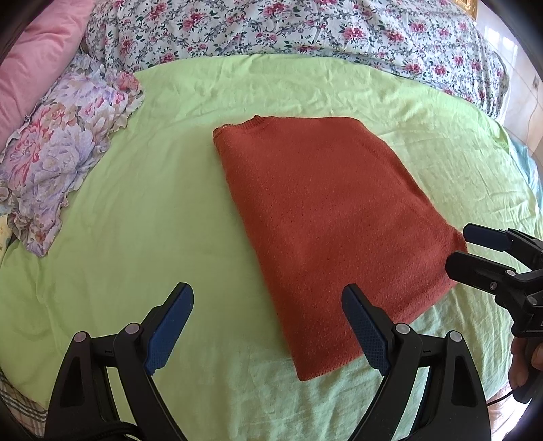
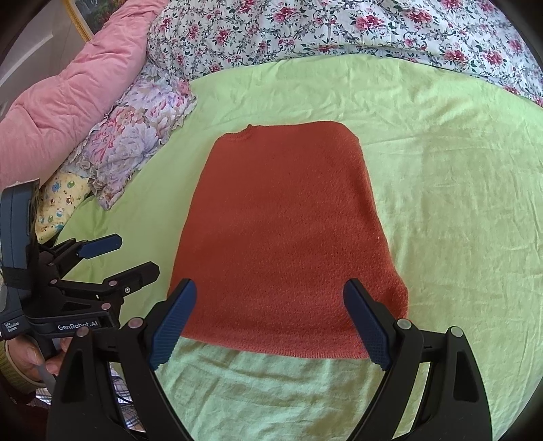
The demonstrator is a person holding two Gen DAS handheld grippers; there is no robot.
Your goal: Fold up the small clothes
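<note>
A rust-orange knit sweater (image 1: 322, 217) lies folded into a long rectangle on the light green sheet (image 1: 135, 220), collar at the far end. It also shows in the right wrist view (image 2: 288, 237). My left gripper (image 1: 268, 295) is open and empty, just above the sweater's near left corner. My right gripper (image 2: 269, 291) is open and empty, hovering over the sweater's near edge. The right gripper also shows at the right edge of the left wrist view (image 1: 458, 247), and the left gripper shows at the left of the right wrist view (image 2: 137, 252).
A floral quilt (image 1: 305, 30) is bunched along the far side of the bed. A pink duvet (image 2: 68, 101) and a ruffled floral pillow (image 2: 135, 135) lie at the far left. A yellow patterned cloth (image 2: 64, 203) sits beside the pillow.
</note>
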